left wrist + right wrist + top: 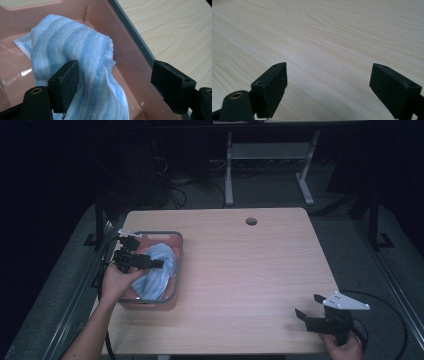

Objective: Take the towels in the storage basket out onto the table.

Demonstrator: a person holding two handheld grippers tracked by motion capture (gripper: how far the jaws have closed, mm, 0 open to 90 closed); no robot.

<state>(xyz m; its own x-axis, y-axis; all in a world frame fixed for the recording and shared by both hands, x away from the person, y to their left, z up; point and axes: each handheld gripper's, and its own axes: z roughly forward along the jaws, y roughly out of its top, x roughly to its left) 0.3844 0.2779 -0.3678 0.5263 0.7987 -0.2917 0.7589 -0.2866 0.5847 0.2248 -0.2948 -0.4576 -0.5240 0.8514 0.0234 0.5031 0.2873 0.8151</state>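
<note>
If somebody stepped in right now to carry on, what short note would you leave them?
Left claw: open, jaws astride the blue striped towel, gripping nothing yet.
Right claw: open and empty, over bare table at the near right corner.
Towel lies bunched inside the pink bin at the table's left side.
Done: left claw is in place at the towel.
Left: probably close on the towel and lift it.

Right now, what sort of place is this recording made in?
Probably a lab or workshop: a bare wood-grain table with a cable hole, another desk's metal legs behind with loose cables on the floor, and dark surroundings.
</note>
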